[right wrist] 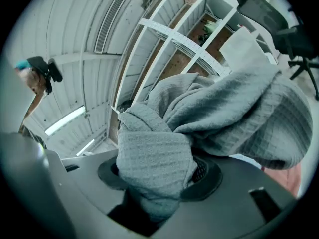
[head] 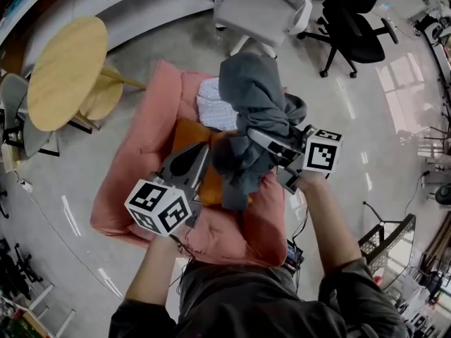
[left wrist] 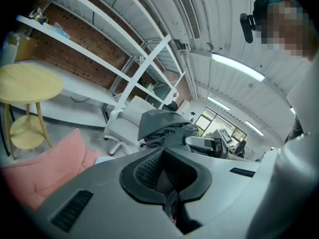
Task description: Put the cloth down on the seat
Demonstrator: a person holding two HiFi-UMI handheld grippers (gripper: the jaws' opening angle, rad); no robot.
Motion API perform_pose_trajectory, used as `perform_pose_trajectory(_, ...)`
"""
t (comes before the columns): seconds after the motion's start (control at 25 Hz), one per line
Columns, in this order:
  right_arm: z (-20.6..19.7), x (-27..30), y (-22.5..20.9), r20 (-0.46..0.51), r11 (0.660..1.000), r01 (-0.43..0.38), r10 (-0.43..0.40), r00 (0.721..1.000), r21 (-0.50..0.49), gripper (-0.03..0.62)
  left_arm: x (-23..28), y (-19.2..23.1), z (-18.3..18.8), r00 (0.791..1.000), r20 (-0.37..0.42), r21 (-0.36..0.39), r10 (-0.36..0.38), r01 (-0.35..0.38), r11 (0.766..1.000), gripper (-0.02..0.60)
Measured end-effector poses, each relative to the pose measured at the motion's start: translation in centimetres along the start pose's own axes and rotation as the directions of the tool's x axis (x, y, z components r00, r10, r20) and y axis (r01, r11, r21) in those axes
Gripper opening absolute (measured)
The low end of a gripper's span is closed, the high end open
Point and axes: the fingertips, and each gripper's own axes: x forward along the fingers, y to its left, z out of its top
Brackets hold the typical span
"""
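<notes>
A bunched grey cloth hangs above the pink seat, and my right gripper is shut on it. In the right gripper view the cloth fills the jaws and drapes forward, hiding the pads. My left gripper is lower left of the cloth, close beside its hanging folds. Its jaws look shut, with nothing clearly between them. The left gripper view shows the cloth ahead, beyond the left gripper. An orange cushion and a white patterned fabric lie on the seat under the cloth.
A round wooden table stands left of the seat. A white office chair and a black office chair stand behind it. White shelving lines the brick wall. Cables and a metal rack are at the right.
</notes>
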Motion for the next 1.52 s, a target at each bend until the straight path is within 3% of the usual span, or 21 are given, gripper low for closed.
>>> perform_pose_trajectory(0.12,1.8,2.4,-2.5,-0.051,0.988,0.054,-0.062,0.997,-0.143,0.229,1.7,2.1,0.3,1.0,-0.013,-0.003,-0.002,0.002,1.0,0.008)
perform_pose_trajectory(0.24,3.1,4.5,-4.9,-0.11,0.921,0.138,-0.19,0.976,-0.365,0.229,2.7,3.6,0.0,0.999,-0.034,-0.008,-0.009,0.009,1.0,0.008)
perform_pose_trajectory(0.32,3.9,5.9,-6.2,-0.141,0.827,0.179,-0.295,0.945,-0.533,0.229,3.1,4.5,-0.1,0.999,-0.043,-0.014,-0.013,0.012,1.0,0.008)
perform_pose_trajectory(0.4,4.2,7.2,-7.5,-0.162,0.704,0.187,-0.397,0.903,-0.685,0.229,3.5,5.4,-0.4,0.999,-0.051,-0.021,-0.014,0.013,1.0,0.008)
perform_pose_trajectory(0.48,3.7,8.6,-9.2,-0.176,0.573,0.165,-0.493,0.852,-0.803,0.229,3.7,6.3,-0.8,0.998,-0.061,-0.028,-0.012,0.01,1.0,0.008)
perform_pose_trajectory(0.56,2.4,10.2,-11.8,-0.194,0.467,0.125,-0.577,0.793,-0.876,0.229,4.1,7.5,-1.3,0.997,-0.07,-0.036,-0.008,0.006,0.999,0.008)
perform_pose_trajectory(0.64,0.4,12.1,-15.0,-0.213,0.394,0.079,-0.642,0.737,-0.916,0.229,4.7,8.9,-2.1,0.997,-0.081,-0.048,-0.006,0.002,0.999,0.008)
perform_pose_trajectory(0.76,-4.2,14.7,-20.8,-0.246,0.325,0.001,-0.719,0.649,-0.946,0.229,5.7,10.6,-3.8,0.995,-0.101,-0.073,-0.005,-0.002,0.997,0.008)
perform_pose_trajectory(0.88,-9.4,16.9,-26.2,-0.286,0.289,-0.086,-0.778,0.559,-0.954,0.229,6.3,12.4,-5.5,0.992,-0.126,-0.096,0.003,-0.016,0.995,0.006)
perform_pose_trajectory(1.0,-13.2,18.2,-30.0,-0.314,0.275,-0.152,-0.813,0.49,-0.949,0.229,6.6,13.6,-6.5,0.99,-0.142,-0.109,0.014,-0.029,0.994,0.006)
perform_pose_trajectory(1.12,-15.4,18.9,-32.4,-0.337,0.282,-0.186,-0.827,0.45,-0.941,0.242,7.0,14.9,-7.4,0.988,-0.156,-0.125,0.021,-0.041,0.991,0.008)
perform_pose_trajectory(1.24,-17.8,19.3,-32.9,-0.397,0.331,-0.221,-0.794,0.46,-0.917,0.25,7.6,15.6,-8.3,0.985,-0.172,-0.135,0.019,-0.042,0.99,0.006)
perform_pose_trajectory(1.32,-18.3,19.5,-32.3,-0.424,0.367,-0.213,-0.758,0.496,-0.905,0.279,8.1,15.7,-8.6,0.984,-0.175,-0.138,0.016,-0.04,0.99,0.008)
perform_pose_trajectory(1.4,-16.9,19.4,-31.2,-0.394,0.357,-0.179,-0.745,0.538,-0.917,0.302,8.5,15.6,-8.7,0.984,-0.178,-0.141,0.009,-0.035,0.989,0.008)
perform_pose_trajectory(1.52,-14.4,18.7,-29.2,-0.335,0.314,-0.141,-0.745,0.576,-0.939,0.304,9.0,15.2,-8.6,0.984,-0.179,-0.148,0.002,-0.029,0.989,0.008)
